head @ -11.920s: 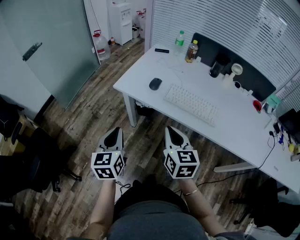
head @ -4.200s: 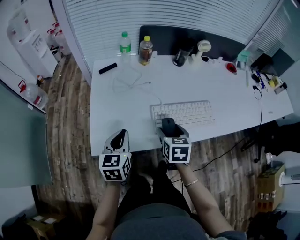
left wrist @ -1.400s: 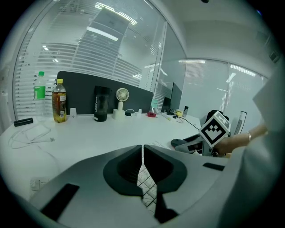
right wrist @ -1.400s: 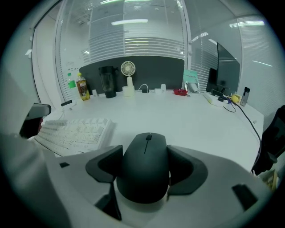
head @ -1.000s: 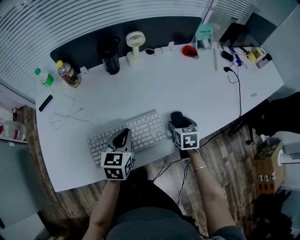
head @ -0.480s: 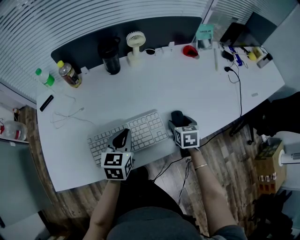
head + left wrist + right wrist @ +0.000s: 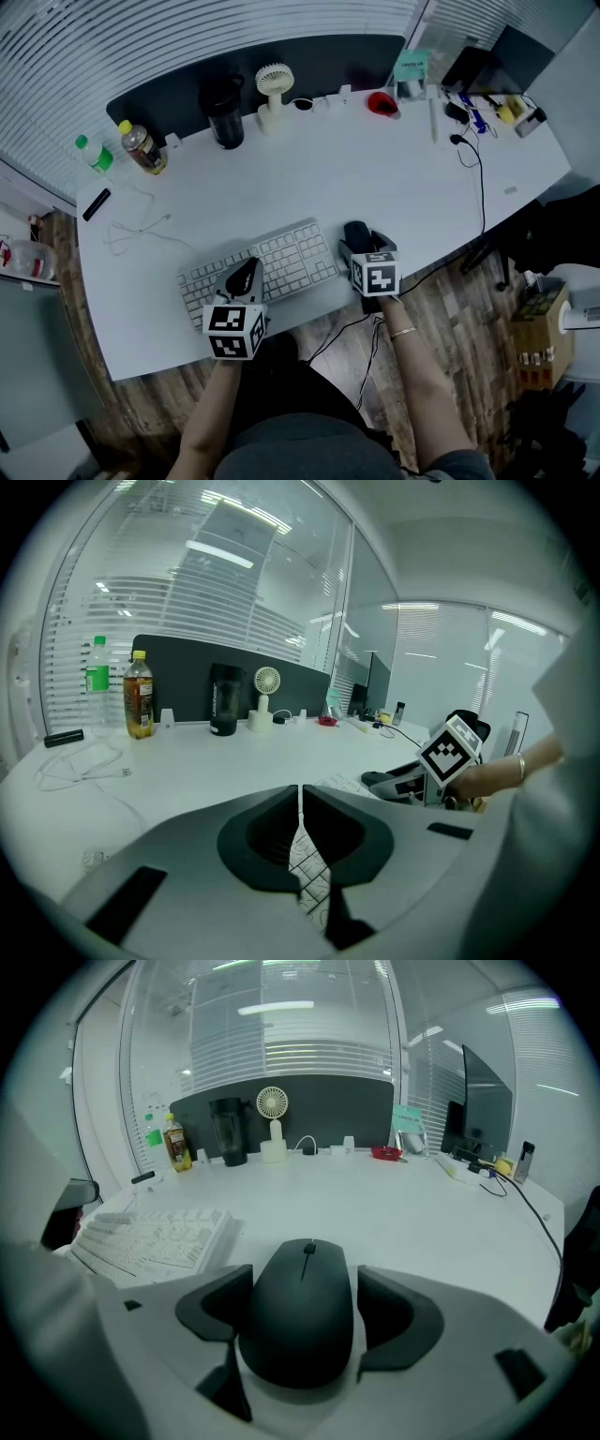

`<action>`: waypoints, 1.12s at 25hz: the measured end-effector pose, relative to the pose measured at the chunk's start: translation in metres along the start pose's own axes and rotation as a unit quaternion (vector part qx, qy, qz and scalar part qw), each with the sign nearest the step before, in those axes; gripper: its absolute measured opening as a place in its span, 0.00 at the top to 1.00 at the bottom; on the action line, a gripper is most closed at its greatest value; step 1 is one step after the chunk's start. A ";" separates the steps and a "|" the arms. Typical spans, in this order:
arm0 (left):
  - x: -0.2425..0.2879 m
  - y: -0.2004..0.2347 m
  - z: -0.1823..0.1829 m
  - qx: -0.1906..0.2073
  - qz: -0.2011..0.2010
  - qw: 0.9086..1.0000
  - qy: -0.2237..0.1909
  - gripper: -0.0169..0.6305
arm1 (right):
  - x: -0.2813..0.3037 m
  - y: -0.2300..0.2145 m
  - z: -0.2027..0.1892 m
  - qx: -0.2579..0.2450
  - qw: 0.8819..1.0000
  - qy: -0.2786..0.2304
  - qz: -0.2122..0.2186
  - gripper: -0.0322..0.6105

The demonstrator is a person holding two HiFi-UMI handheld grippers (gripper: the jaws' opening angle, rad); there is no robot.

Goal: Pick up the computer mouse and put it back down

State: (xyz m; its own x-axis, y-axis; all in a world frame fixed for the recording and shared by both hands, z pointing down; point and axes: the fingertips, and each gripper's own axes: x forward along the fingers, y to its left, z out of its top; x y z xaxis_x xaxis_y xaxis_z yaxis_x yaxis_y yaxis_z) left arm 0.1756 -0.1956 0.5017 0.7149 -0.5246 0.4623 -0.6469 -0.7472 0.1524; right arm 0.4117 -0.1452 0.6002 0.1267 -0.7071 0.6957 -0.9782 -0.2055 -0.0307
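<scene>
White worktop (image 7: 309, 169) is carrying the computer mouse (image 7: 300, 1321) near its front edge, beside the keyboard (image 7: 281, 262). Right gripper (image 7: 304, 1283) is straddling the mouse, its jaws having just been opening and standing wide. The mouse is lying between them, long axis pointing toward the back edge. Left gripper (image 7: 300, 808) is hovering closed and empty over the keyboard, farther off.

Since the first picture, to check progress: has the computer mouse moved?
Yes. The computer mouse went from the keyboard's end nearest the bottles to its opposite end.
</scene>
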 end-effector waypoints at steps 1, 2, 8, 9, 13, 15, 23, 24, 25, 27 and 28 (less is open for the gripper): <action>-0.001 0.000 0.000 0.000 0.001 1.000 -0.001 0.92 | -0.001 -0.001 0.000 0.000 1.000 -0.002 -0.003 0.40; -0.002 0.000 0.001 0.001 0.001 1.000 -0.001 0.92 | -0.002 -0.001 0.000 0.001 1.000 -0.005 -0.006 0.40; -0.007 0.000 0.002 0.003 0.003 1.000 -0.007 0.92 | -0.017 -0.002 0.007 0.008 1.000 -0.028 -0.009 0.41; -0.007 0.000 0.002 0.003 0.003 1.000 -0.009 0.92 | -0.020 -0.002 0.009 0.010 0.999 -0.034 -0.008 0.41; -0.012 -0.004 0.004 0.005 0.001 1.000 -0.014 0.92 | -0.040 0.002 0.017 0.020 0.998 -0.062 -0.006 0.42; -0.014 -0.006 0.005 0.008 -0.001 1.000 -0.017 0.92 | -0.051 0.005 0.020 0.025 0.997 -0.079 -0.005 0.46; -0.028 -0.003 0.008 0.014 0.001 0.999 -0.030 0.92 | -0.099 0.022 0.038 0.036 0.990 -0.138 -0.008 0.62; -0.030 -0.002 0.009 0.014 0.001 0.999 -0.033 0.92 | -0.104 0.025 0.040 0.035 0.989 -0.145 -0.009 0.64; -0.032 -0.002 0.009 0.015 0.001 0.999 -0.035 0.92 | -0.110 0.029 0.042 0.034 0.988 -0.151 -0.009 0.65; -0.037 -0.002 0.010 0.018 -0.001 0.999 -0.039 0.92 | -0.121 0.036 0.044 0.034 0.986 -0.160 -0.008 0.68; -0.040 -0.002 0.011 0.020 -0.003 0.999 -0.040 0.92 | -0.127 0.039 0.045 0.034 0.986 -0.165 -0.007 0.69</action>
State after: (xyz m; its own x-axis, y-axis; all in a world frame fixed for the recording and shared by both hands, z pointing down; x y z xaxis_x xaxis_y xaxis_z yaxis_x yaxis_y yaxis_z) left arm 0.1519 -0.1777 0.4732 0.7393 -0.5497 0.3890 -0.6322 -0.7655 0.1197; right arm 0.3644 -0.0941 0.4788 0.1981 -0.8832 0.4250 -0.9638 -0.2544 -0.0793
